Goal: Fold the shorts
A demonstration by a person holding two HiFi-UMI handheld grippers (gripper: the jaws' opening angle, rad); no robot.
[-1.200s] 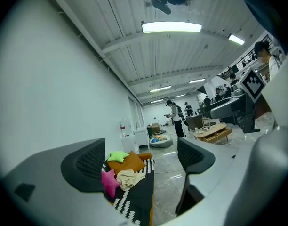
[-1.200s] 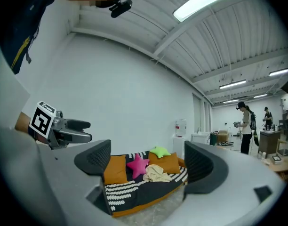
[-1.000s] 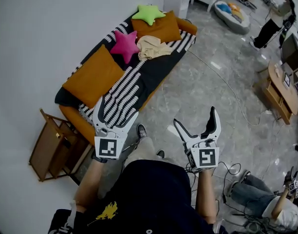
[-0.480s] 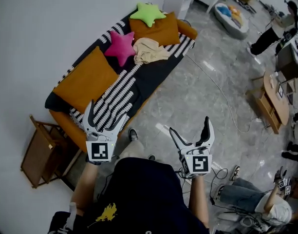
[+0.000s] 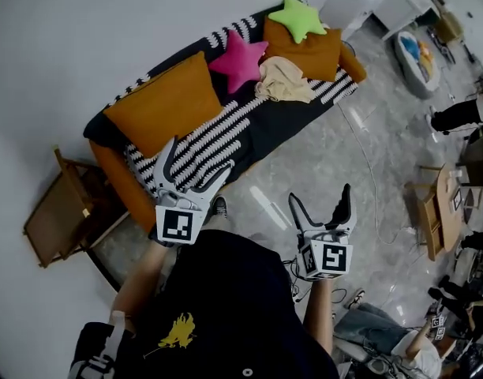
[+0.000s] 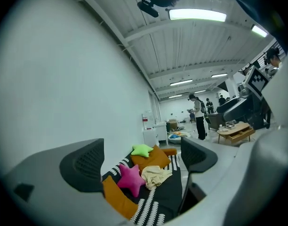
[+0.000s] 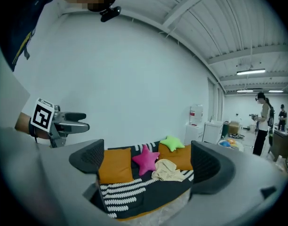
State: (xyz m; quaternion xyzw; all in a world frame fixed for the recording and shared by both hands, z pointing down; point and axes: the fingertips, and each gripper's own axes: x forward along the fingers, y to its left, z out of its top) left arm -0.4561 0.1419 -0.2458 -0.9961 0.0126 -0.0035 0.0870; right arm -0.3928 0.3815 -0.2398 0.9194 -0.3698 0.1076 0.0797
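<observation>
Head view: one crumpled shorts [image 5: 282, 81] lay on the sofa [image 5: 261, 123], well ahead of the left hand-held gripper [image 5: 198, 160] and right hand-held gripper [image 5: 320, 200], longer across the seat.
Left gripper view: jaws stood apart, empty.
Right gripper view: likewise; two star pillows [image 7: 146, 158] sat just beside the shorts.

Lab hall — sofa [image 5: 267, 125], desk [image 5: 447, 204], ppl [image 5: 460, 115] around.
</observation>
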